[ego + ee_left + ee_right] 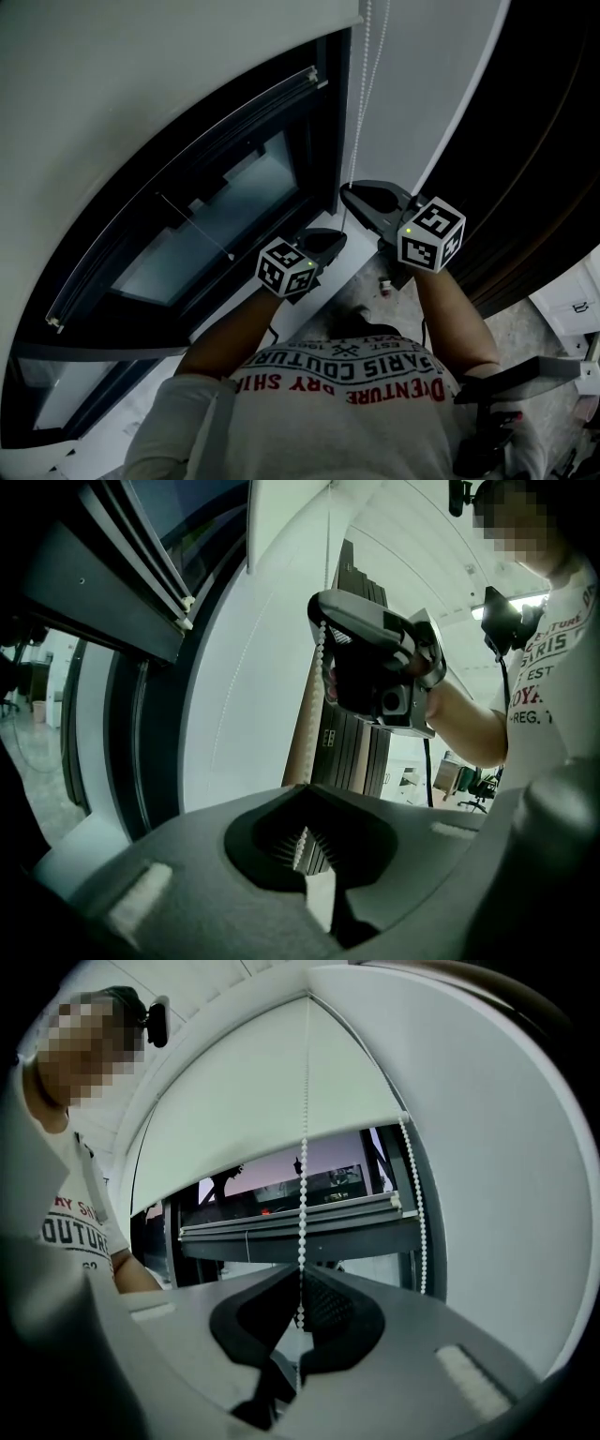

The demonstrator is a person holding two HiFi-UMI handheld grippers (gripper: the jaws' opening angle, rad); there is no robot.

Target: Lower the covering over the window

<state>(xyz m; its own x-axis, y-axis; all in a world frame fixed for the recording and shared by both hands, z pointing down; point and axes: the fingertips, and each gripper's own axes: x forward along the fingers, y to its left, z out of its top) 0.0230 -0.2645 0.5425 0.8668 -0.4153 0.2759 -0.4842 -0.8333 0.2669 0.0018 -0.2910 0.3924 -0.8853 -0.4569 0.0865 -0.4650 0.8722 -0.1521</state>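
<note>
A white roller blind (141, 75) covers the top of the dark-framed window (216, 216); its lower edge (281, 1152) hangs above a horizontal frame bar. A white bead chain (367, 84) drops beside the window's right frame. My right gripper (349, 194) is shut on one strand of that chain (302, 1194), which runs straight down into the closed jaws (300, 1265). The second strand (412, 1204) hangs free to the right. Just below, my left gripper (336, 237) is shut on the chain too, with beads (302, 841) showing between its jaws (306, 786). The left gripper view shows the right gripper (375, 667) above.
A dark slatted panel (544, 141) stands close on the right of the chain. The white wall strip (412, 112) lies between window frame and panel. A grey stand arm (530, 375) juts in at lower right. The person's torso in a printed shirt (347, 375) fills the bottom.
</note>
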